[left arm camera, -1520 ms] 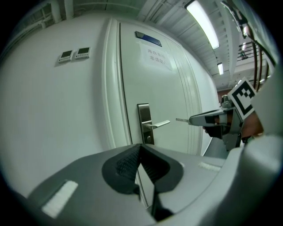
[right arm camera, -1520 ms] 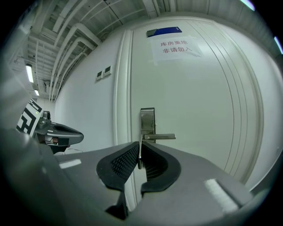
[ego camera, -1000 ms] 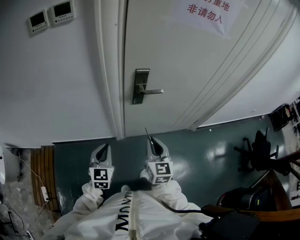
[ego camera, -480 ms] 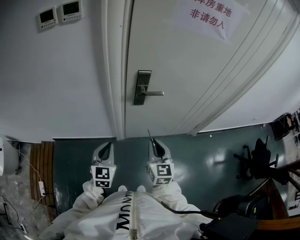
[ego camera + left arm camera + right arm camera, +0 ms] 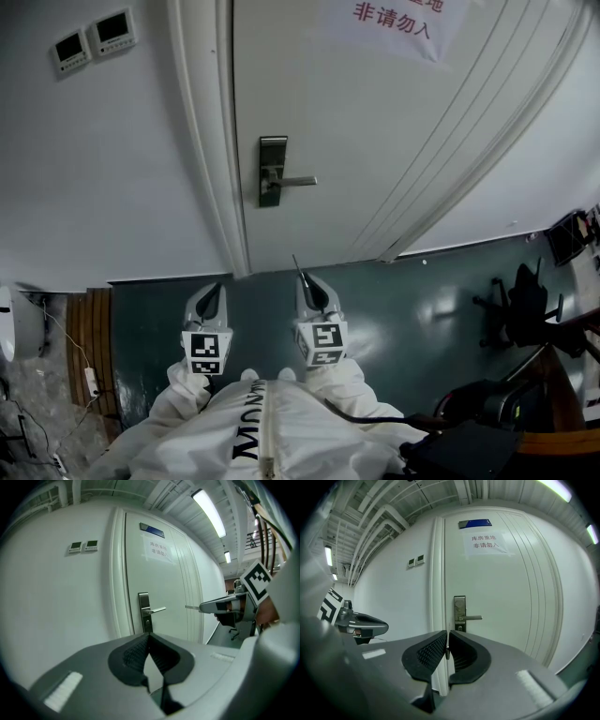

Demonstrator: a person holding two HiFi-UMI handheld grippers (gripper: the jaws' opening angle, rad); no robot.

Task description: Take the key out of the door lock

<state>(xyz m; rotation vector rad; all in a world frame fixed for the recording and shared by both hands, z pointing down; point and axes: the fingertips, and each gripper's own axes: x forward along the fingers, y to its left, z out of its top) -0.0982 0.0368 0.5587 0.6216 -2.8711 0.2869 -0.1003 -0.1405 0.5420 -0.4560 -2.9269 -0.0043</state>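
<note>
The white door carries a metal lock plate [image 5: 272, 171] with a lever handle [image 5: 298, 181]; it also shows in the left gripper view [image 5: 144, 611] and the right gripper view [image 5: 460, 613]. Both grippers hang low by the person's white suit, well back from the door. My right gripper [image 5: 300, 279] is shut on the key [image 5: 295, 265], a thin metal blade that sticks out past its tips [image 5: 191, 607] and shows pinched between the pads [image 5: 447, 651]. My left gripper [image 5: 214, 291] is shut with nothing in it, its tips meeting [image 5: 149, 637].
Two small control panels [image 5: 92, 39] sit on the wall left of the door frame. A paper sign [image 5: 392, 23] hangs on the door. An office chair [image 5: 520, 305] and dark furniture stand at the right; a wooden strip [image 5: 80, 337] and cables lie at the left.
The head view has shifted, so the door lock sits a little higher and further left. Both grippers stay by the body, the right one still shut on the key.
</note>
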